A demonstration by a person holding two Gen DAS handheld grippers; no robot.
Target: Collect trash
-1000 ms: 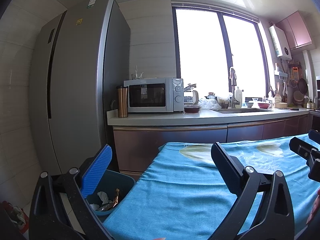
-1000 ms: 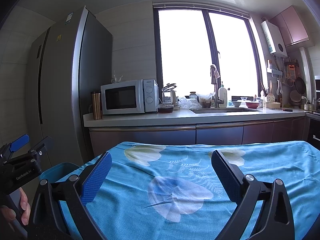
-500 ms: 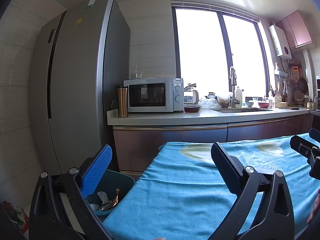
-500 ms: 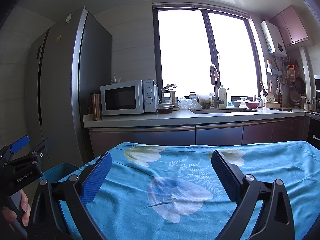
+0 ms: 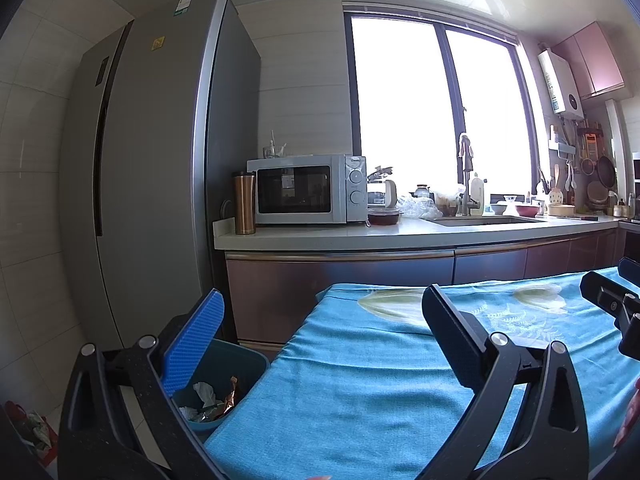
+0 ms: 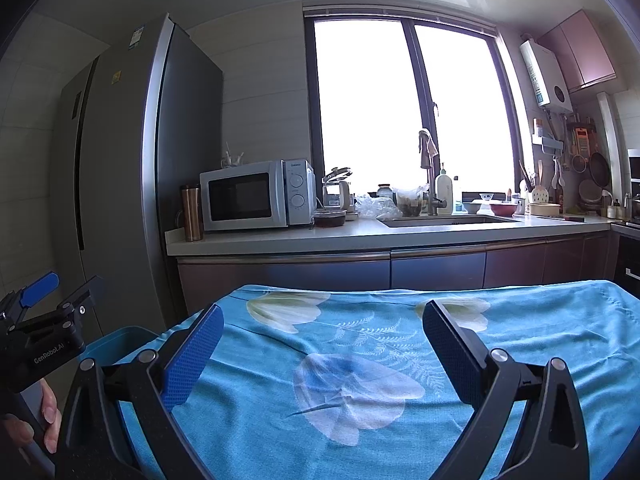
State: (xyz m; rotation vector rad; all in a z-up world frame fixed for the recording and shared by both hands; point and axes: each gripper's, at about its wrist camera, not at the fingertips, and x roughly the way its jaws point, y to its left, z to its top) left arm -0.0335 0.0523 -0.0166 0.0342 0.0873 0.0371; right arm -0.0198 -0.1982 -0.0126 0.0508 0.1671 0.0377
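The left gripper point(image 5: 320, 340) and the right gripper point(image 6: 322, 344) are hovering over the blue-clothed table point(image 6: 540, 340), both with jaws standing wide apart and holding nothing. The trash point(image 5: 208, 400) is lying inside the blue bin point(image 5: 244, 360), which is standing just beside the table's left edge, probably so dropping is easy.

Blown-out daylight from the window point(image 5: 436, 120), dim backlit foreground, sharp focus, strong fisheye bending and dark corners.

bin point(image 5: 244, 364) left of table point(image 5: 360, 380) (trash point(image 5: 208, 400) inside) | counter point(image 5: 400, 236) behind
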